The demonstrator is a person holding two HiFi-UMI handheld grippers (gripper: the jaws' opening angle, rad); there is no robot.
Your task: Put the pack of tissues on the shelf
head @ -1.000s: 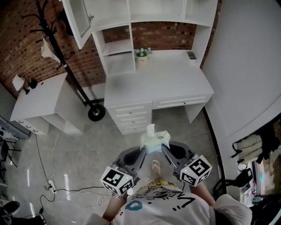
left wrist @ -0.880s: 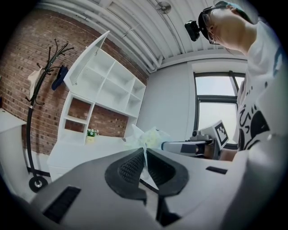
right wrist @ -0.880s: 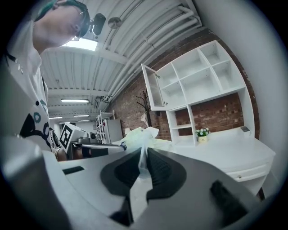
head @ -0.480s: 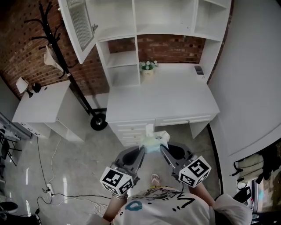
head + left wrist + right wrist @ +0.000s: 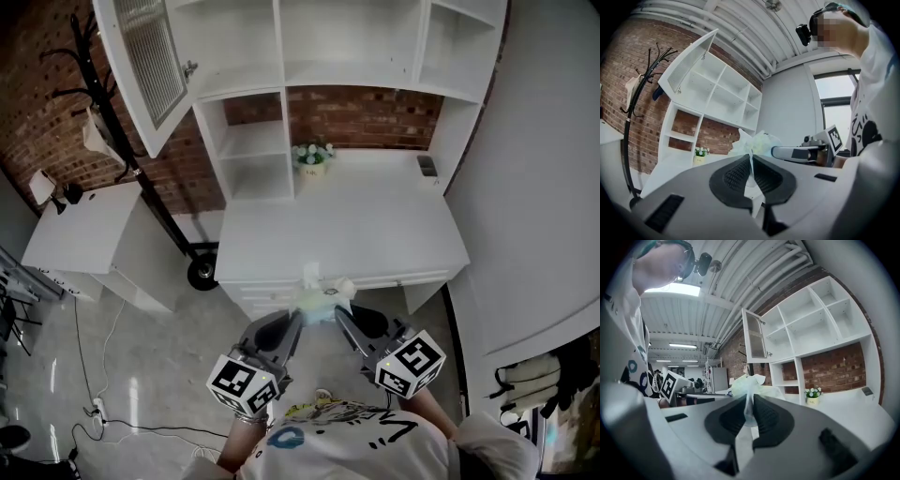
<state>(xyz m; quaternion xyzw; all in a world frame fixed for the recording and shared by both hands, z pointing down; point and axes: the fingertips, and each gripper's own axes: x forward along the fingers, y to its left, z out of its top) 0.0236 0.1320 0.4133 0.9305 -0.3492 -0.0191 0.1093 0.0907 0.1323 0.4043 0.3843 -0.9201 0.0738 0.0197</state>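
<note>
The pack of tissues [image 5: 319, 300], pale green with a white tissue sticking up, hangs in the air at the front edge of the white desk [image 5: 337, 234]. My left gripper [image 5: 298, 315] is shut on the pack's left end and my right gripper [image 5: 337, 313] is shut on its right end. In the left gripper view the pack [image 5: 759, 143] rises past the closed left gripper [image 5: 751, 161]. In the right gripper view the wrapper of the pack [image 5: 750, 385] is pinched in the right gripper [image 5: 749, 409]. White shelves [image 5: 300, 47] stand above the desk.
A small flower pot [image 5: 312, 159] sits at the back of the desk, a dark small object [image 5: 427, 165] at its back right. An open cabinet door [image 5: 141, 56] juts out upper left. A black coat stand [image 5: 122, 141] and a low white cabinet [image 5: 84, 234] stand left.
The desk and shelves have come closer and lower in the head view. Both grippers, still holding the pack, now reach the desk's front edge.
</note>
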